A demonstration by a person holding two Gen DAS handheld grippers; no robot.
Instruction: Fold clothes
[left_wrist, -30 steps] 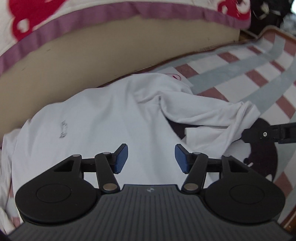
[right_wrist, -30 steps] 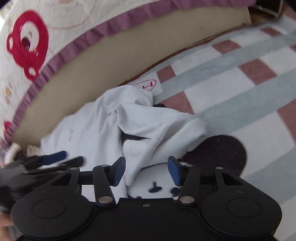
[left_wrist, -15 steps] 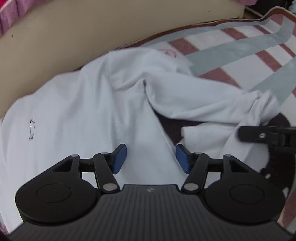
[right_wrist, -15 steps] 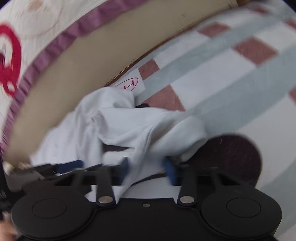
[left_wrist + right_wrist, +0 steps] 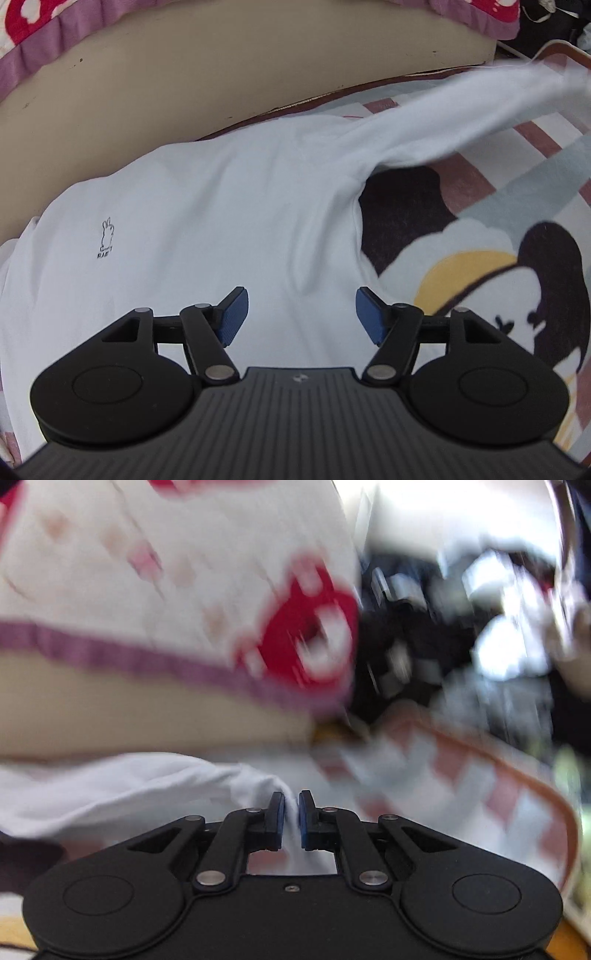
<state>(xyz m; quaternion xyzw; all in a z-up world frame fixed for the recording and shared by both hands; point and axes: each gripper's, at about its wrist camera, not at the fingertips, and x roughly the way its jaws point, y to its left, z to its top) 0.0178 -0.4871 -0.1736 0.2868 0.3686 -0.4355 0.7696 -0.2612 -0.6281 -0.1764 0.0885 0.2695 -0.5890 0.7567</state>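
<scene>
The right gripper [image 5: 291, 819], spread a second ago over a crumpled bunch of cloth, has its blue pads nearly together now and is closing the last of the way, with the end of the white cotton shirt's sleeve [image 5: 155, 786] pinched between them. In the left wrist view that sleeve [image 5: 461, 110], earlier heaped in folds on the shirt's right side, now runs out taut and lifted toward the upper right, blurred at its far end. The white long-sleeved shirt with a small rabbit print [image 5: 184, 229] has gone much flatter as a result — my reading is that the sleeve is being drawn straight before it is folded across the body.

The left gripper [image 5: 301, 315] has come lower over the shirt's near side; its jaws are spread and opening a little, nothing between them, only cloth lying beneath.

The shirt lies on a striped rug with a cartoon figure [image 5: 498, 266], its far edge close against the beige base of a bed [image 5: 184, 92] topped by a red-and-white quilt with a purple frill [image 5: 44, 48]. That leaves no room at the back; open rug lies to the right and near side, so the fold should probably work that way
</scene>
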